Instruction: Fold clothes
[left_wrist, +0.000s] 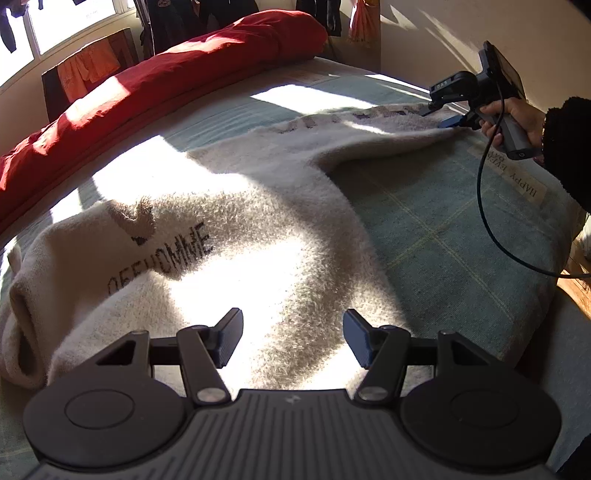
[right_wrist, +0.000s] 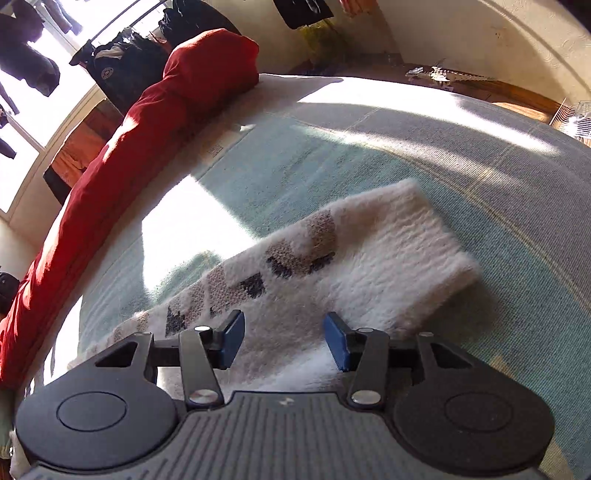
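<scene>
A fuzzy white sweater with dark lettering lies spread on the teal bedspread. My left gripper is open and empty just above the sweater's body, near its lower edge. One sleeve, with a grey and black block pattern, stretches out across the bed. My right gripper is open over that sleeve near its cuff, holding nothing. The right gripper also shows in the left wrist view, held by a hand at the sleeve's end.
A long red duvet roll lies along the far side of the bed. Clothes hang by the window behind it. A black cable hangs from the right gripper. The bed's edge and wooden floor are at right.
</scene>
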